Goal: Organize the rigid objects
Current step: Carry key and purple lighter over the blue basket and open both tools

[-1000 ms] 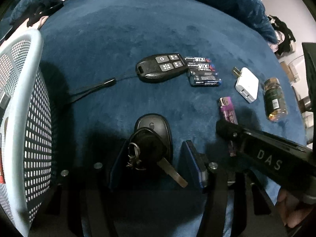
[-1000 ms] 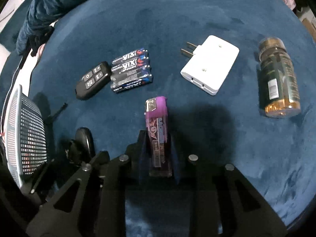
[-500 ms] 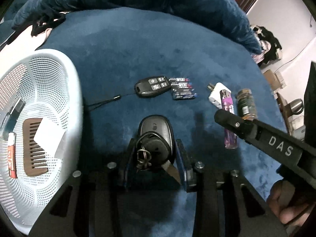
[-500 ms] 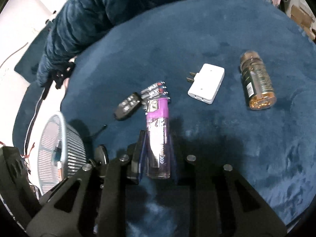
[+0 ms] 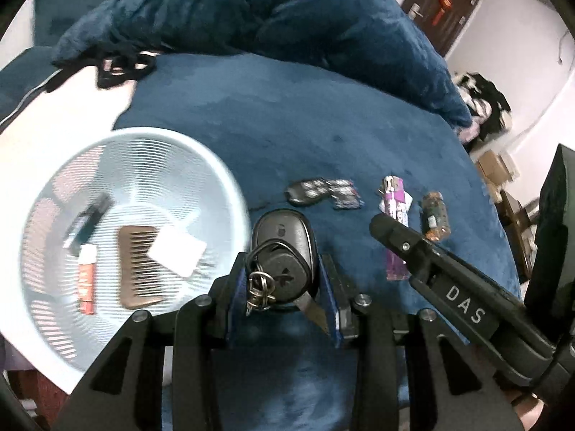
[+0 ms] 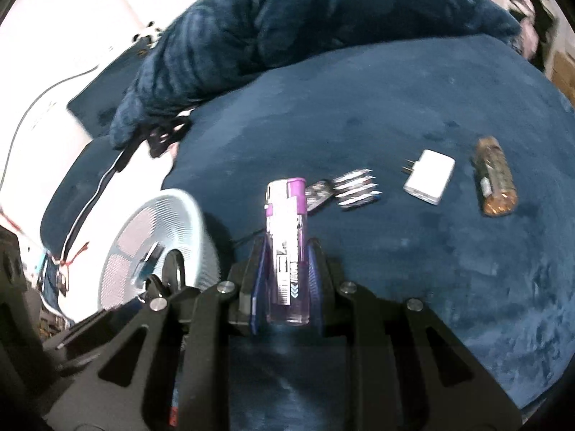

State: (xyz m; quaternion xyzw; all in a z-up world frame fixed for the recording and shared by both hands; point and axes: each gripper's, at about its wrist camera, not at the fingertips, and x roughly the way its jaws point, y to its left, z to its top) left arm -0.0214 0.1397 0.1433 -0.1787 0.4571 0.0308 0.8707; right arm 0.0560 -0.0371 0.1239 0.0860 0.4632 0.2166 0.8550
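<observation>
Your left gripper pinches a grey mouse with a black car key lying on top of it, both lifted off the blue blanket just right of the white mesh basket, which holds a brown comb and a white card. Your right gripper is clamped on the purple lighter, raised above the blanket; key fob, batteries, white plug adapter and amber bottle lie in a row beyond it.
</observation>
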